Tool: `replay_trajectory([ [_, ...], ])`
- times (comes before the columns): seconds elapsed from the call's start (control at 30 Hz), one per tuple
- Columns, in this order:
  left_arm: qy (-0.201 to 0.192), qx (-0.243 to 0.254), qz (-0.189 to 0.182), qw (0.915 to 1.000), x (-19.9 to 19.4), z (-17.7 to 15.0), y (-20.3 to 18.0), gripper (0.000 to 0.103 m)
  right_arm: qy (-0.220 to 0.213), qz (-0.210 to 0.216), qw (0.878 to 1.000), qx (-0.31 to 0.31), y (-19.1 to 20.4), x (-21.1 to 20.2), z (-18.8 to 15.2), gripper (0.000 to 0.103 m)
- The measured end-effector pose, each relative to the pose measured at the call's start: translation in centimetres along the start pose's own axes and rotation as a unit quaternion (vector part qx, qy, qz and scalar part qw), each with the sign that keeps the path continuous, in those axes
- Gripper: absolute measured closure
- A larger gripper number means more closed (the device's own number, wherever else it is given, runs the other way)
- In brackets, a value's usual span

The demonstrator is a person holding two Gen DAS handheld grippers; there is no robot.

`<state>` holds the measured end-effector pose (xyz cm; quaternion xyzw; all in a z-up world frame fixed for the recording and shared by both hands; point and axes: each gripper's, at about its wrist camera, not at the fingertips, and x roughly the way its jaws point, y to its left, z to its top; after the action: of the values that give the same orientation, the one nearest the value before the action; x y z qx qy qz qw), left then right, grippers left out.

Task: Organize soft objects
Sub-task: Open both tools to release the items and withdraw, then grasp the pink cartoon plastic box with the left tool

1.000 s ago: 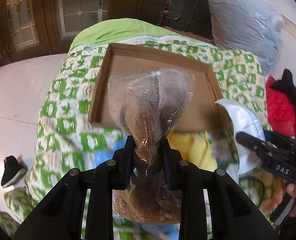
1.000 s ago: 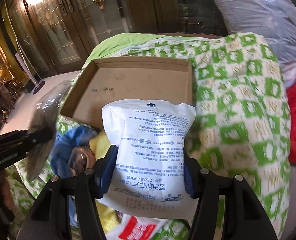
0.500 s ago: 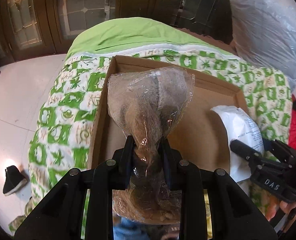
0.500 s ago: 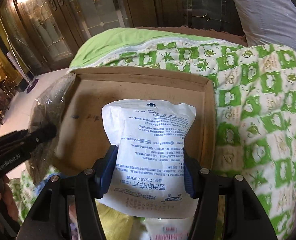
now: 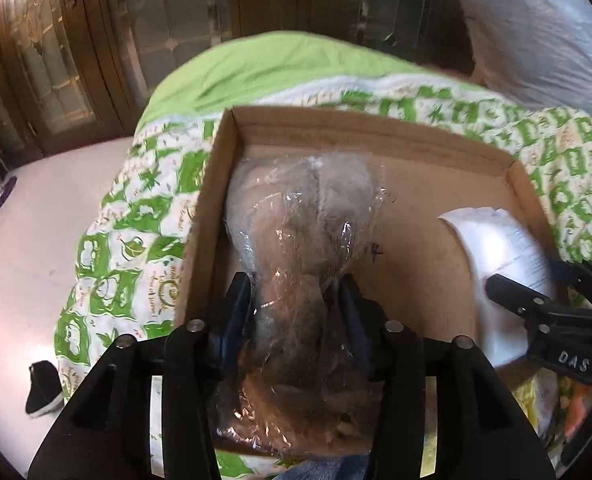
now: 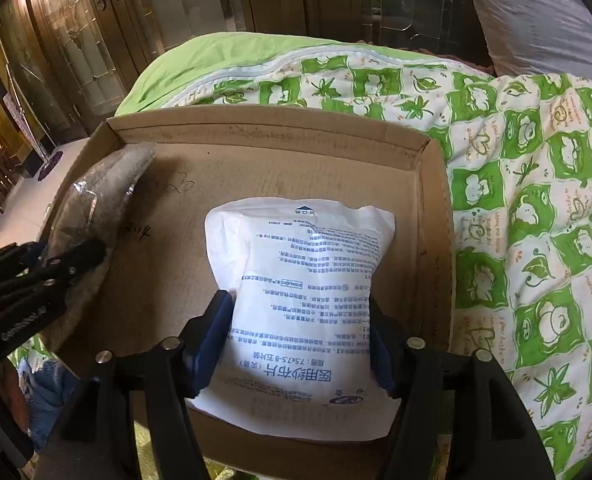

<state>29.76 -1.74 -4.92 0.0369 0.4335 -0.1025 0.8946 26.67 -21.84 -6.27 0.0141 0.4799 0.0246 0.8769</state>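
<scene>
Left tongs clenched on plastic-wrapped bundle; right tongs clenched on white pack. Both hang over the cardboard box, long axes pointing at its far wall.

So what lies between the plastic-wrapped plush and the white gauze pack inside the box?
Only bare cardboard box floor with pen scribbles lies between the plush and the gauze pack, clearest in the right wrist view.

The cardboard tray lies on the quilt. Inside the tray, the plastic-wrapped bundle sits along its left wall and the printed packet sits right of the bundle, nearer the tray's right wall. A shoe lies on the floor, left of the tray.
</scene>
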Motion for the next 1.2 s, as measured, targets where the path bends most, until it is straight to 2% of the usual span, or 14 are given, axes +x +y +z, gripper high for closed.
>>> replay_trajectory([
  [0.03, -0.01, 0.007, -0.001, 0.9999, -0.5, -0.2, 0.0, 0.045, -0.006, 0.001, 1.0, 0.002, -0.1, -0.2, -0.1, 0.027],
  [0.07, -0.016, 0.011, -0.002, 0.9998, -0.8, -0.3, -0.1, 0.043, -0.015, 0.001, 1.0, 0.005, -0.1, -0.6, -0.2, 0.021],
  [0.3, -0.042, -0.002, -0.028, 0.9987, -3.9, -0.5, 0.8, 0.043, -0.061, 0.004, 0.998, 0.027, -1.1, -3.3, -0.6, 0.021],
  [0.4, -0.047, -0.012, -0.041, 0.9979, -5.7, -1.4, 1.3, 0.043, -0.074, 0.003, 0.996, 0.045, -2.0, -5.0, -1.8, 0.021],
  [0.57, -0.02, -0.039, -0.07, 0.9966, -7.4, -4.1, 1.8, 0.043, -0.085, -0.001, 0.994, 0.067, -3.1, -7.6, -3.8, 0.021],
  [0.73, 0.016, -0.071, -0.109, 0.9913, -8.5, -7.6, 1.6, 0.043, -0.091, 0.002, 0.993, 0.076, -3.5, -9.7, -6.2, 0.021],
  [0.87, 0.02, -0.043, -0.11, 0.9928, -9.3, -9.3, -0.4, 0.043, -0.083, 0.009, 0.993, 0.088, -3.7, -10.4, -7.9, 0.021],
  [1.03, 0.04, 0.011, -0.135, 0.99, -9.4, -10.6, -3.8, 0.043, -0.082, 0.01, 0.993, 0.081, -3.2, -11.3, -9.2, 0.021],
  [1.2, 0.062, 0.039, -0.126, 0.9893, -8.7, -11.3, -5.5, 0.043, -0.076, 0.01, 0.995, 0.066, -2.4, -11.8, -10.4, 0.021],
])
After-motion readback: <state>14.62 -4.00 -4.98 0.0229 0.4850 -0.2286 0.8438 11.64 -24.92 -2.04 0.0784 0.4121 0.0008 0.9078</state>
